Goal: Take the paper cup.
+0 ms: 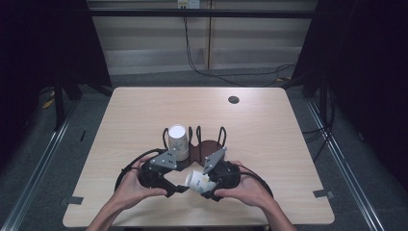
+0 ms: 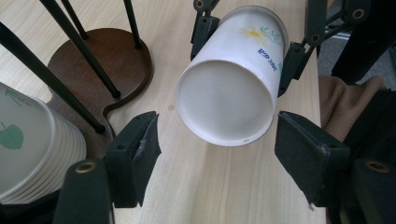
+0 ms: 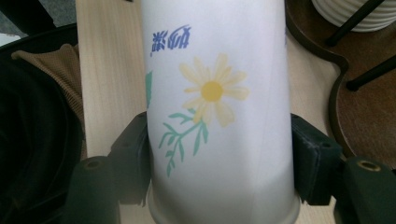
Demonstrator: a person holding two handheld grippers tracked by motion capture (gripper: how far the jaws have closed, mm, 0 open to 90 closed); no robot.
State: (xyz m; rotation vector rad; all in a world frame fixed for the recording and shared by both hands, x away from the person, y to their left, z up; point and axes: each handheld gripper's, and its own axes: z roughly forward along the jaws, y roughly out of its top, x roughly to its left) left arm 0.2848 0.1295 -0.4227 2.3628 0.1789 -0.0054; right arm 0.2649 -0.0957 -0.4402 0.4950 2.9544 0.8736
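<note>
A white paper cup (image 1: pixel 196 180) with a yellow daisy print (image 3: pixel 212 91) lies sideways just above the table's front. My right gripper (image 1: pixel 208 187) is shut on its wall, one jaw on each side (image 3: pixel 224 158). In the left gripper view the cup's flat bottom (image 2: pixel 224 102) faces the camera. My left gripper (image 2: pixel 219 156) is open, its pads (image 2: pixel 140 149) standing wide on either side below that bottom and not touching it. In the high view the left gripper (image 1: pixel 177 188) is just left of the cup.
A stack of ribbed white cups (image 1: pixel 177 140) stands upside down in the left bay of a dark wooden holder (image 1: pixel 204 148) with black wire posts (image 2: pixel 88 70), right behind the grippers. A small round hole (image 1: pixel 234 99) lies in the table far back.
</note>
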